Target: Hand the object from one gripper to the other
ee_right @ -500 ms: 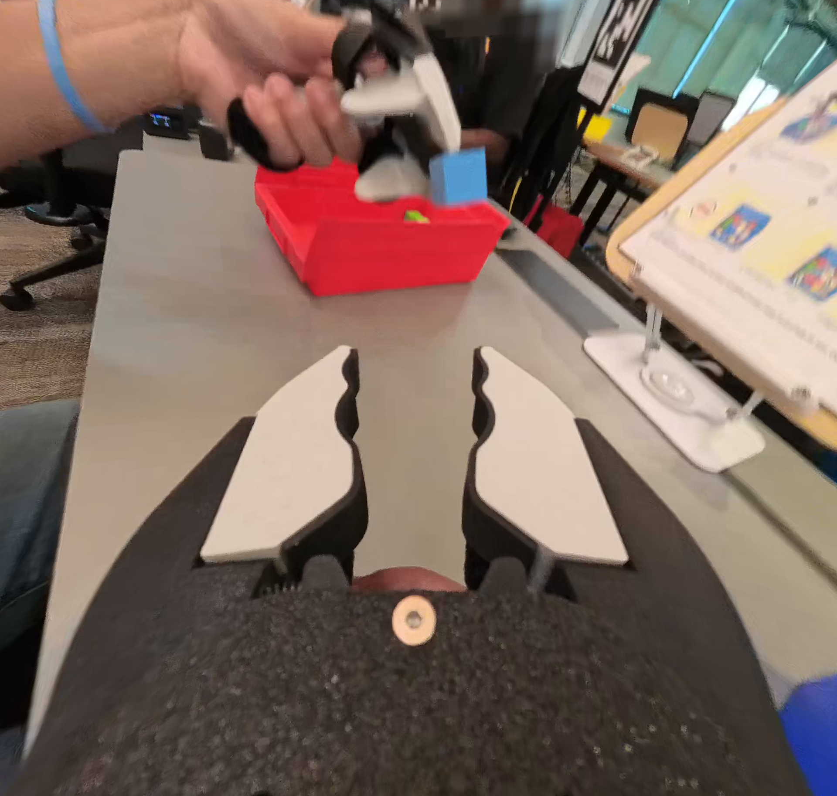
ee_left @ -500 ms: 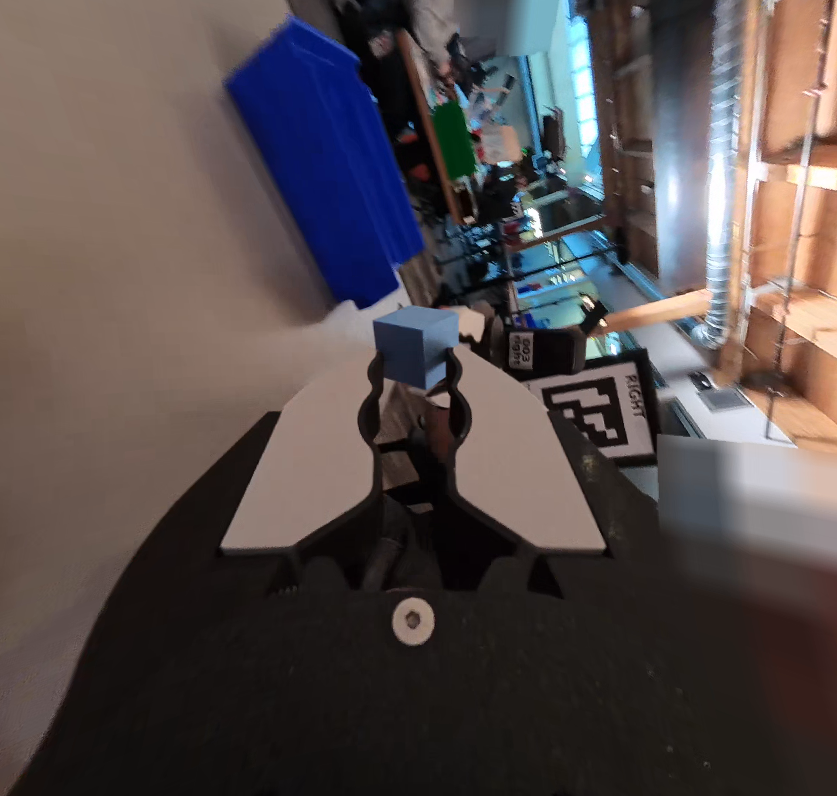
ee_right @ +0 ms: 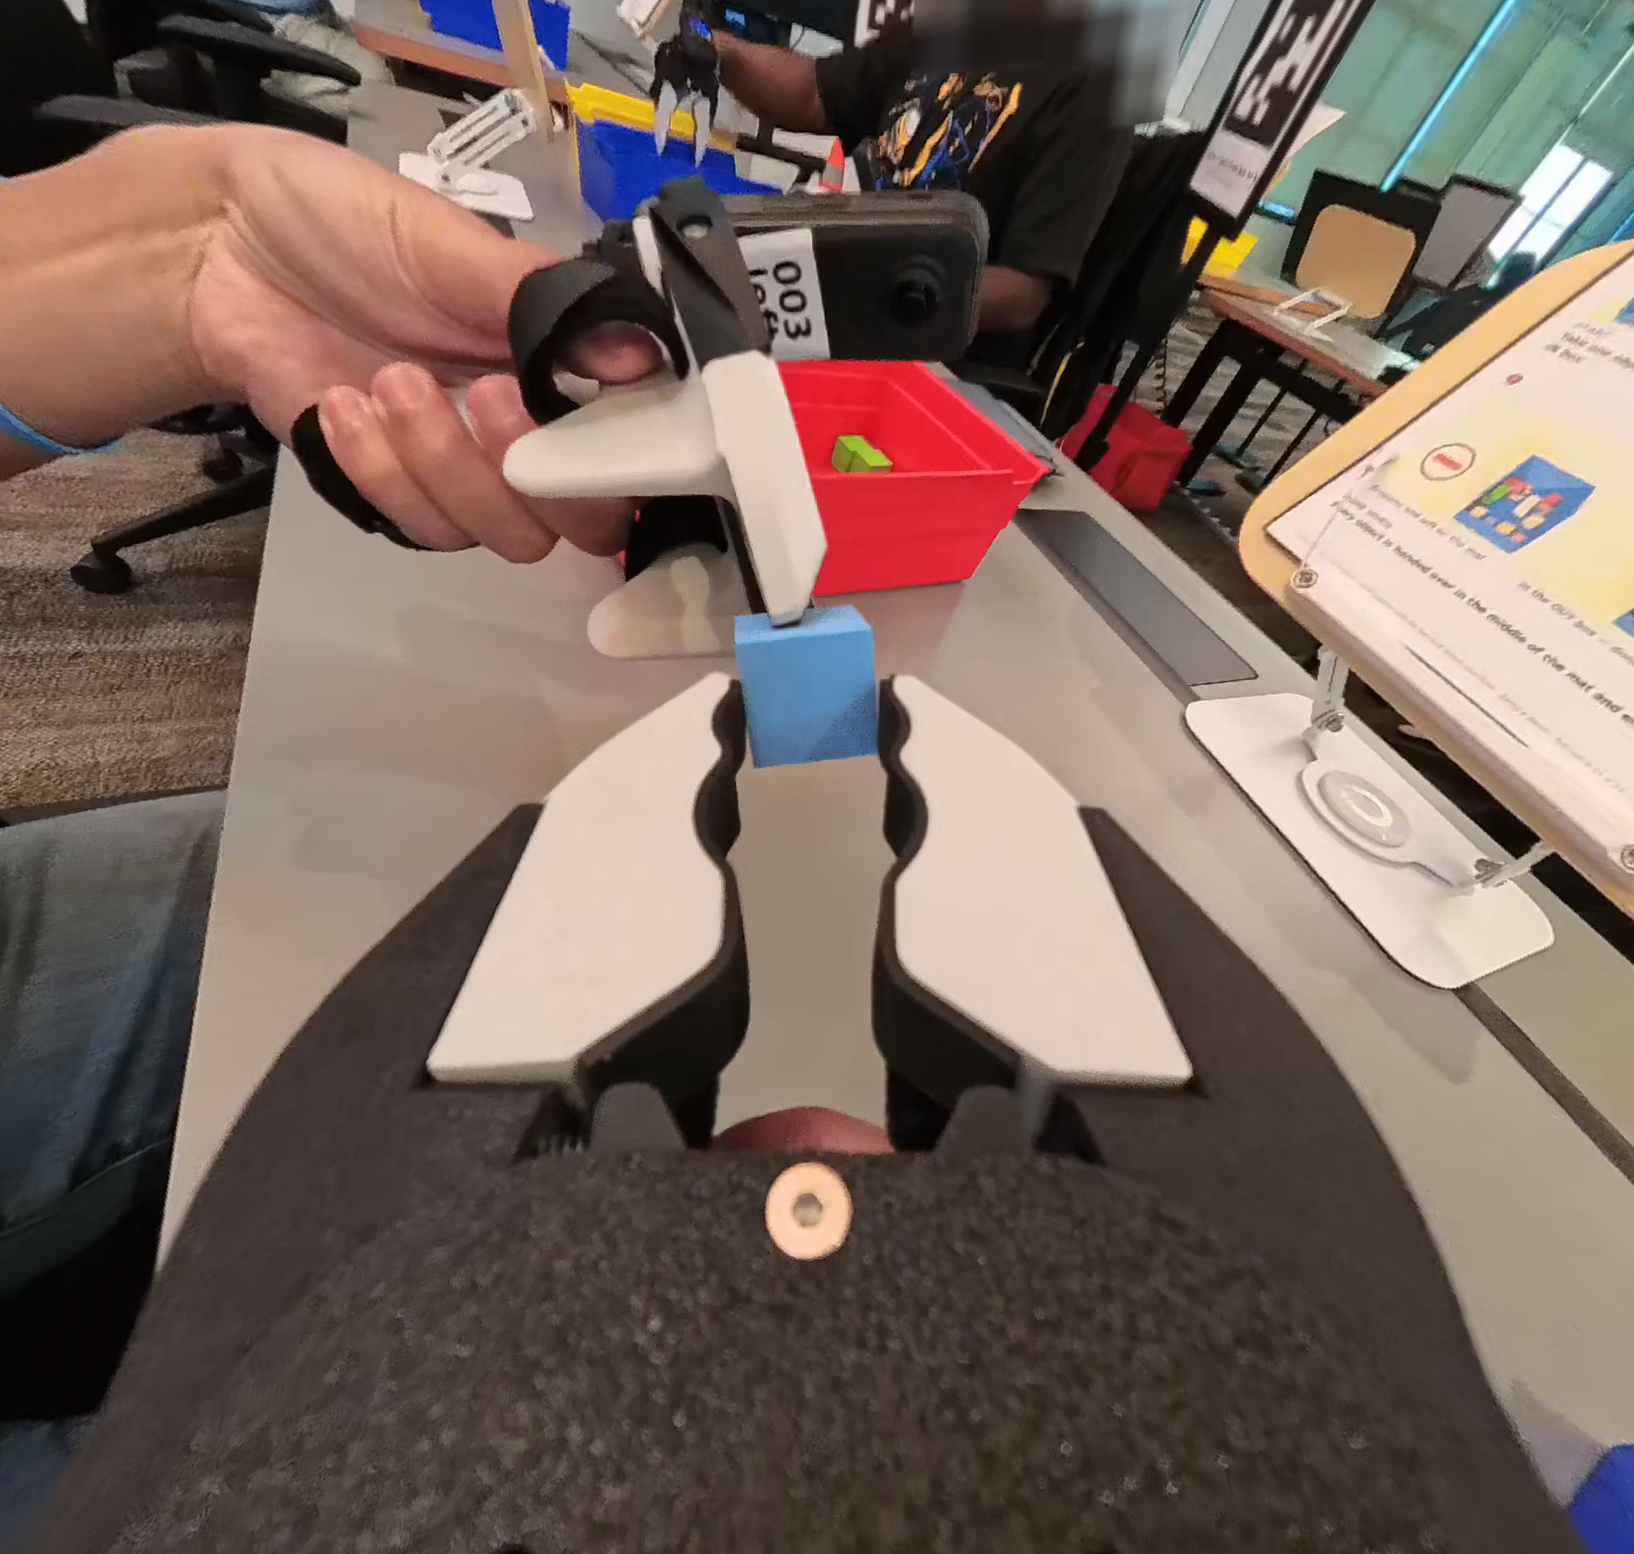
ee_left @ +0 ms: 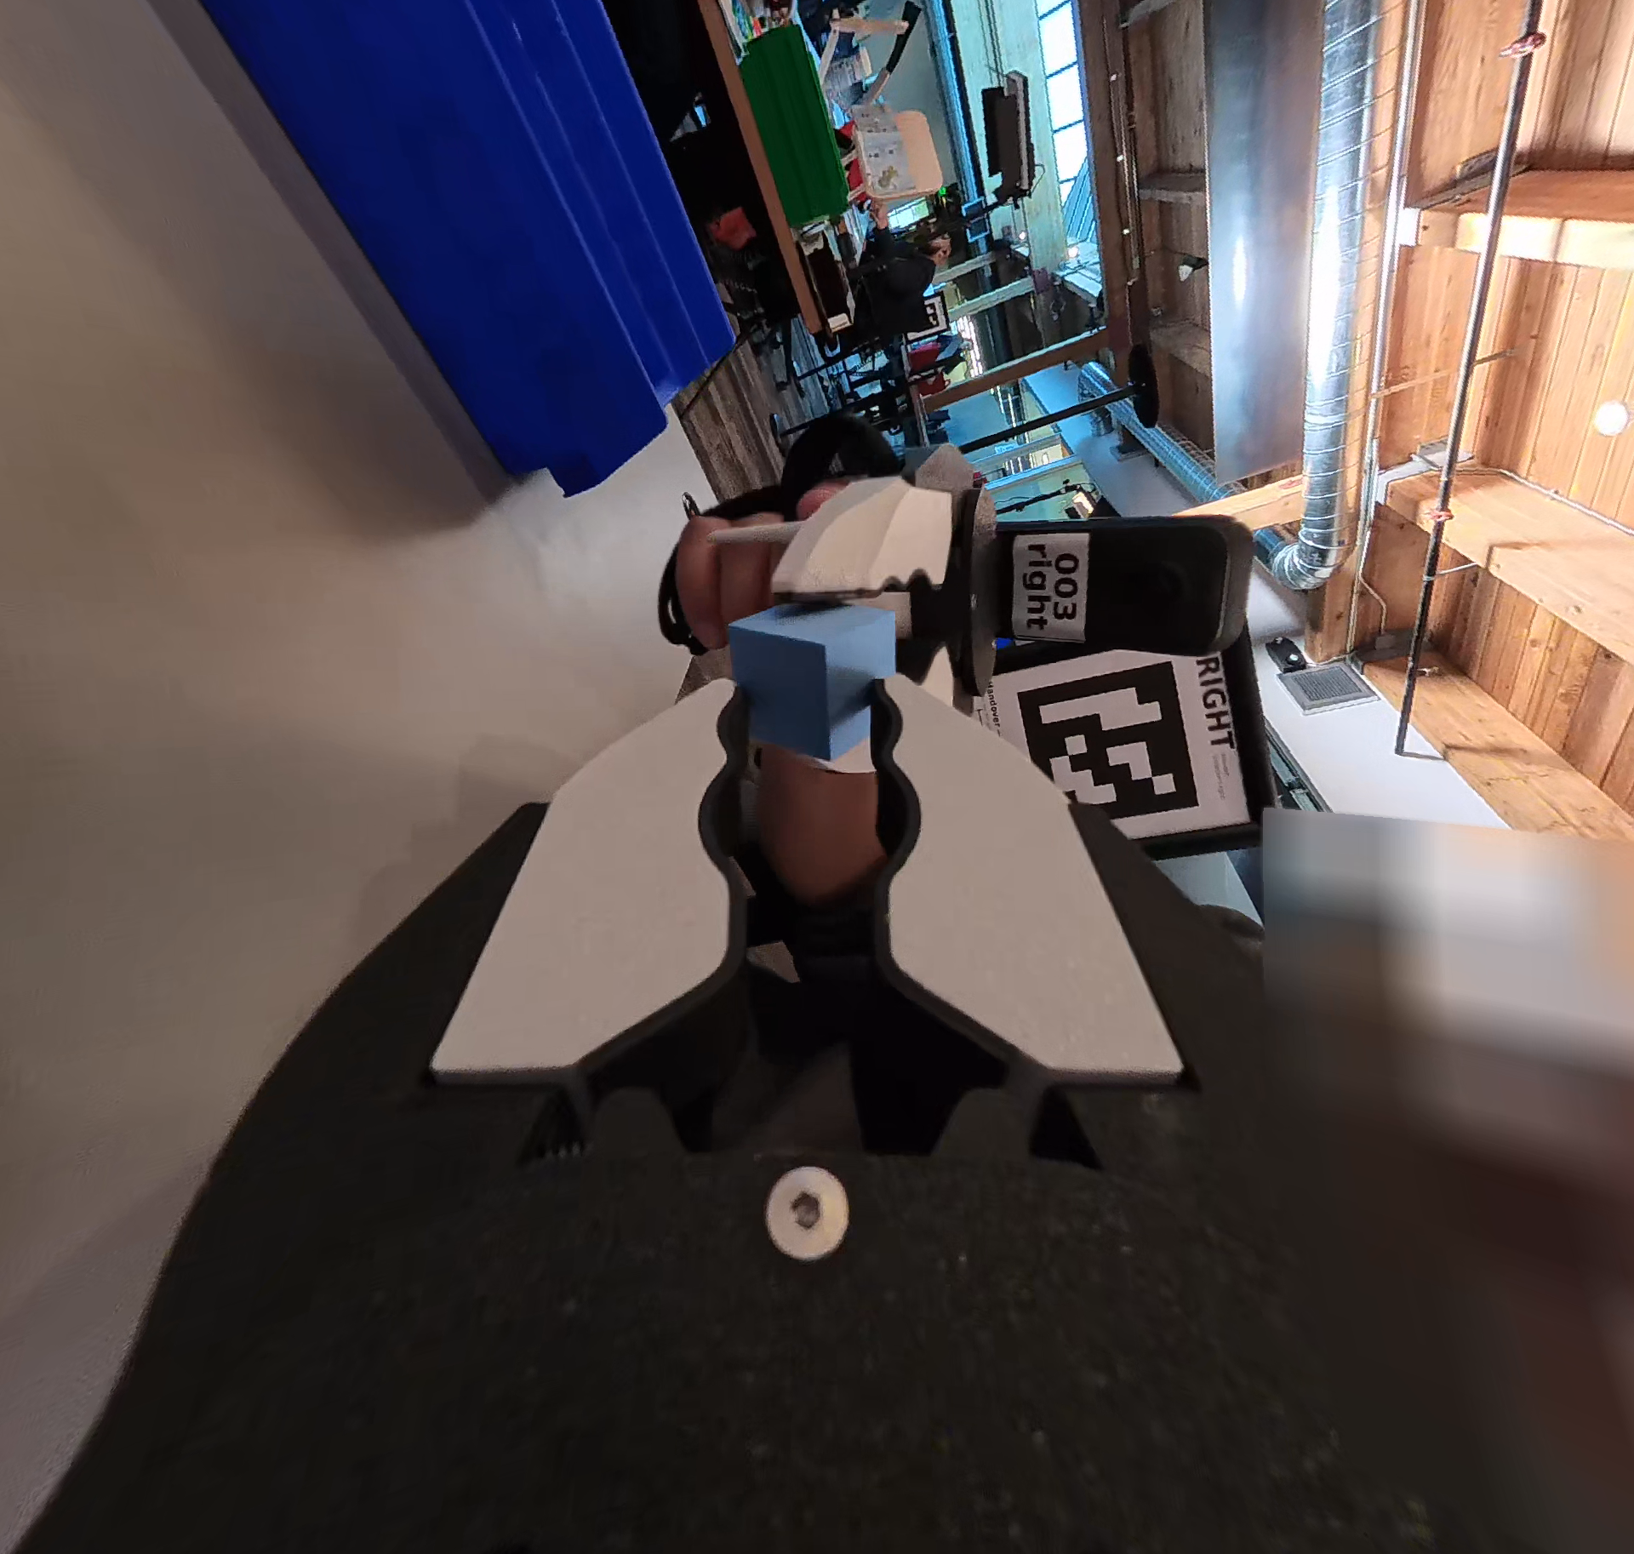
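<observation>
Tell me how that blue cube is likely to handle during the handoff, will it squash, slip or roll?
The blue cube looks matte and foam-like, so probably light and slightly soft, though its edges appear sharp in the left gripper. Flat faces suit the right gripper, so slipping seems unlikely. If dropped, it should probably settle on the table rather than roll.

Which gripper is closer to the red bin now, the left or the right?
Left. The left gripper holds the blue cube just before the red bin; the right gripper sits behind the cube, farther from the bin.
</observation>
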Motion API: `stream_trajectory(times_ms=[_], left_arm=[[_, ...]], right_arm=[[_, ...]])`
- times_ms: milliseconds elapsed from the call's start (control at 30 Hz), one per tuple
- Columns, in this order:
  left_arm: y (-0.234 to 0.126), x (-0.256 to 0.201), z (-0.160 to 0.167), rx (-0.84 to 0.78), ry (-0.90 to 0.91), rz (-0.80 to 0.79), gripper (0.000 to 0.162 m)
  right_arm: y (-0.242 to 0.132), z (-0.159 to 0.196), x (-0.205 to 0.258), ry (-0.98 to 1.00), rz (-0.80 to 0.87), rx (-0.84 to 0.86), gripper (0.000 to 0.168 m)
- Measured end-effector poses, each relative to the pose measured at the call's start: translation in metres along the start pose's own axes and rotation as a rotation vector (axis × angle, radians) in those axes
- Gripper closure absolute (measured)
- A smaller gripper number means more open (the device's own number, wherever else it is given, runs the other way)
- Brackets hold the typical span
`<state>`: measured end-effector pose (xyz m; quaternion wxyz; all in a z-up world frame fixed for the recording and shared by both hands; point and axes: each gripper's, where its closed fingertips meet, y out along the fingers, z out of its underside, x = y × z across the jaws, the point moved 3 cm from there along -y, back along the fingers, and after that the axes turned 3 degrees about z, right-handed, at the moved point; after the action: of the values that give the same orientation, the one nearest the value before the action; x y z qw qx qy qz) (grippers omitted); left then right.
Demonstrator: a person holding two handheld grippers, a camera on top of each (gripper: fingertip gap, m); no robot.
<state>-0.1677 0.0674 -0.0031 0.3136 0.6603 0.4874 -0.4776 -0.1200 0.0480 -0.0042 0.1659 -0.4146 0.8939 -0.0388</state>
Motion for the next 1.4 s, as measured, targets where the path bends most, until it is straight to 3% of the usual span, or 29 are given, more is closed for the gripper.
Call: stream_trajectory(times_ms=[133, 233, 367, 433, 533, 633, 767, 867, 1133, 1333, 1400], left_arm=[[0.003, -0.004, 0.007, -0.006, -0.005, 0.046, 0.135], [-0.009, 0.006, 0.023, -0.066, 0.065, -0.031, 0.107], [-0.030, 0.039, 0.063, -0.216, 0.156, -0.208, 0.112], [-0.036, 0.051, 0.091, -0.240, 0.213, -0.260, 0.114], [-0.048, 0.073, 0.126, -0.276, 0.353, -0.421, 0.114], [-0.054, 0.077, 0.136, -0.283, 0.385, -0.460, 0.116], [-0.053, 0.070, 0.131, -0.296, 0.417, -0.421, 0.116], [-0.052, 0.072, 0.134, -0.275, 0.439, -0.448, 0.116], [-0.064, 0.070, 0.129, -0.330, 0.434, -0.440, 0.120], [-0.064, 0.073, 0.129, -0.316, 0.418, -0.424, 0.119], [-0.063, 0.072, 0.129, -0.313, 0.418, -0.419, 0.120]], right_arm=[[-0.011, -0.003, 0.002, -0.031, -0.004, -0.023, 0.141], [-0.032, -0.004, -0.008, -0.037, 0.028, -0.009, 0.141], [-0.096, 0.009, -0.076, -0.003, 0.248, 0.116, 0.140], [-0.141, 0.027, -0.126, 0.094, 0.399, 0.229, 0.140], [-0.201, 0.088, -0.183, 0.295, 0.552, 0.548, 0.140], [-0.230, 0.151, -0.209, 0.363, 0.546, 0.861, 0.140], [-0.231, 0.209, -0.213, 0.207, 0.315, 1.227, 0.140], [-0.224, 0.233, -0.213, 0.097, 0.156, 1.357, 0.140], [-0.214, 0.268, -0.220, -0.036, -0.069, 1.497, 0.140], [-0.218, 0.274, -0.220, -0.074, -0.069, 1.530, 0.137], [-0.217, 0.269, -0.220, -0.048, -0.011, 1.509, 0.128]])
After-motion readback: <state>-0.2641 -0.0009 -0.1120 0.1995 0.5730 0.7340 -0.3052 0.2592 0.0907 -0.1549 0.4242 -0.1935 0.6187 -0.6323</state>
